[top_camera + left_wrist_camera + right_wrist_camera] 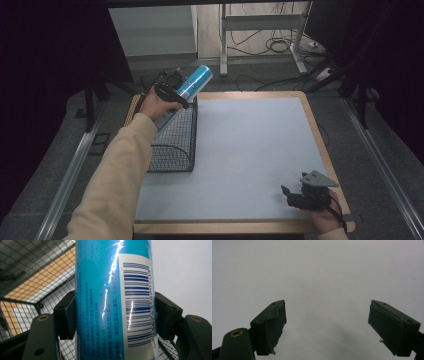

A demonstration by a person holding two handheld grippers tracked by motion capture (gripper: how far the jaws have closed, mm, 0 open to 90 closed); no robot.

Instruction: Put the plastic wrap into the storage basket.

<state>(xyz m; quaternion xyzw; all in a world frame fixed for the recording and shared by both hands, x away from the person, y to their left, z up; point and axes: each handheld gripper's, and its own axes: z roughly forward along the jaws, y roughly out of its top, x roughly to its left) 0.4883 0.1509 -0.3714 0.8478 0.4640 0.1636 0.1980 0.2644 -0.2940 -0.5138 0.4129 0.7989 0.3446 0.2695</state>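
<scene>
table [250, 150]: grey top, wooden rim | wire basket [175, 145]: black mesh, at the table's left edge | blue can [187, 90]: tilted above the basket, barcode label toward the camera | left gripper [115, 315]: jaws clamped on the can's sides | right gripper [327, 325]: jaws spread apart, nothing between, low over the near right corner

Blue can [113, 300]: white label panel with dark blue barcode; digits beside bars run sideways, partly readable, about "936713 890503". Small Chinese print in columns on blue part, too blurred to read.
</scene>
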